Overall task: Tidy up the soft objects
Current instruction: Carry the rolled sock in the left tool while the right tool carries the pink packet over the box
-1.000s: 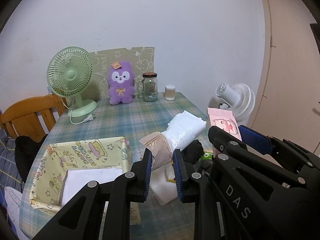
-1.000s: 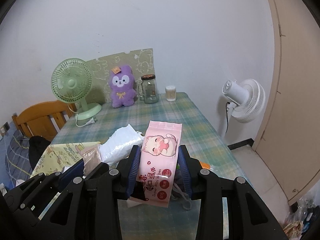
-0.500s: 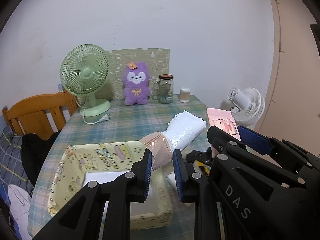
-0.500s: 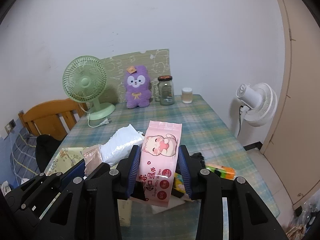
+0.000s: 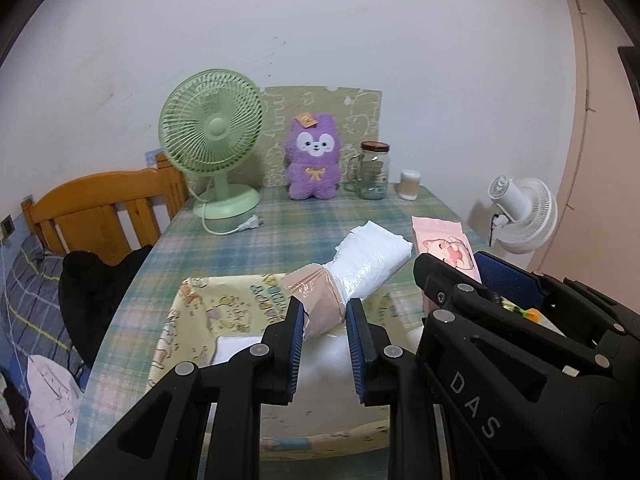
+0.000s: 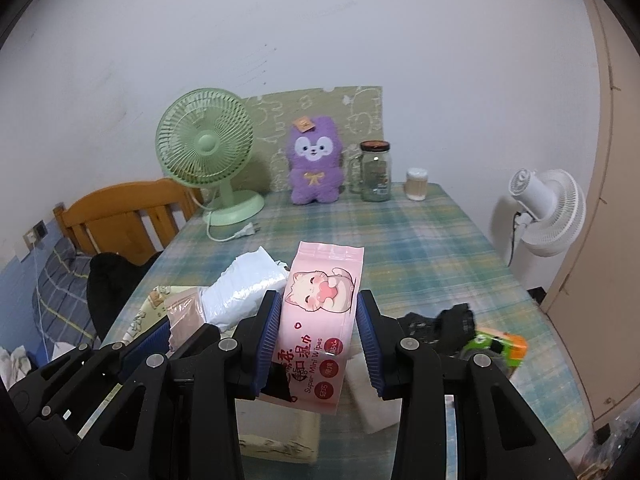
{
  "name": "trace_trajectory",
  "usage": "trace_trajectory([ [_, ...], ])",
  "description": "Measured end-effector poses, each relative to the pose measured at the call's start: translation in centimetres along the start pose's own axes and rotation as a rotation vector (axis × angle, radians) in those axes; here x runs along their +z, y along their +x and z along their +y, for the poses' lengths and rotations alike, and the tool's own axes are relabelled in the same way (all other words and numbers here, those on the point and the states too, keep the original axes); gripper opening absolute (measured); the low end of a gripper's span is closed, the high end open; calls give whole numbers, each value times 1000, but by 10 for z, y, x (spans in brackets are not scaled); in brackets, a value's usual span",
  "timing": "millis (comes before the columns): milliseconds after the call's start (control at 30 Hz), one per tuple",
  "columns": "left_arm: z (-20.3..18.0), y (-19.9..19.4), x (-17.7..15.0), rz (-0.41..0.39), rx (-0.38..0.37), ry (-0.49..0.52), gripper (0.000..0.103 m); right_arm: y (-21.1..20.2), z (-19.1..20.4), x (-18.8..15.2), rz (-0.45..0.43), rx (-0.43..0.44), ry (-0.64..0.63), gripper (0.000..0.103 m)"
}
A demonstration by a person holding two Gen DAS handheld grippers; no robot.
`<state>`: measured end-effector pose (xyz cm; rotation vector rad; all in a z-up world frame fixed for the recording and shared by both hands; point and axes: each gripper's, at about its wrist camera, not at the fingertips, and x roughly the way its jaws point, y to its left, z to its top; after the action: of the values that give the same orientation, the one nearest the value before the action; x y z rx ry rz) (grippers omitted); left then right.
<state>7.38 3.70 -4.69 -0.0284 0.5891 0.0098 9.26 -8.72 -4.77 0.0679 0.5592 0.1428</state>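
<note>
- The left gripper (image 5: 323, 316) points forward and slightly down over the table; its blue-padded fingers (image 5: 295, 344) are clamped on the tan end of a plastic-wrapped pack (image 5: 360, 272), lifting it clear of the table.
- The pack's white end sticks out ahead of the fingers toward the far right, tilted up; it hangs over a yellow cartoon-print box (image 5: 208, 312).
- The box sits on the near left part of the table, directly under the left gripper, with something white lying inside (image 5: 236, 350).
- The right gripper (image 6: 318, 316) is just beside the left, level with it and aimed the same way; it is clenched on a pink wipes pack (image 6: 320, 308) held upright, cat print facing the camera.
- In the left view, the right gripper's black body (image 5: 520, 360) fills the lower right corner, wipes showing above it.
- To the right of the wipes, on the table (image 6: 420, 248), lie a black item (image 6: 448, 320) and a green-and-orange packet (image 6: 500, 344), touching each other.
- A white pad (image 6: 372, 400) lies under the right gripper.
- Mid-table, a white plug and cord (image 6: 236, 234) trail from a green fan (image 6: 208, 148).
- At the far edge stand a purple plush (image 6: 316, 160), a glass jar (image 6: 375, 170) and a small white tub (image 6: 417, 184).
- Off the table: a wooden chair (image 6: 120, 216) to the left, a white fan (image 6: 548, 208) to the right.
</note>
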Motion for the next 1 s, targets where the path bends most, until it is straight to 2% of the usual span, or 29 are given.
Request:
trace_trajectory([
  [433, 40, 26, -18, 90, 89, -34, 21, 39, 34, -16, 92, 70, -31, 42],
  [667, 51, 42, -28, 144, 114, -54, 23, 55, 43, -24, 137, 78, -51, 42],
  [767, 54, 47, -32, 157, 125, -53, 26, 61, 45, -27, 154, 80, -53, 42],
  [833, 56, 49, -33, 168, 131, -58, 34, 66, 47, -28, 163, 80, -56, 42],
  [1000, 58, 52, -35, 174, 138, -59, 41, 74, 47, -30, 185, 84, -58, 42],
])
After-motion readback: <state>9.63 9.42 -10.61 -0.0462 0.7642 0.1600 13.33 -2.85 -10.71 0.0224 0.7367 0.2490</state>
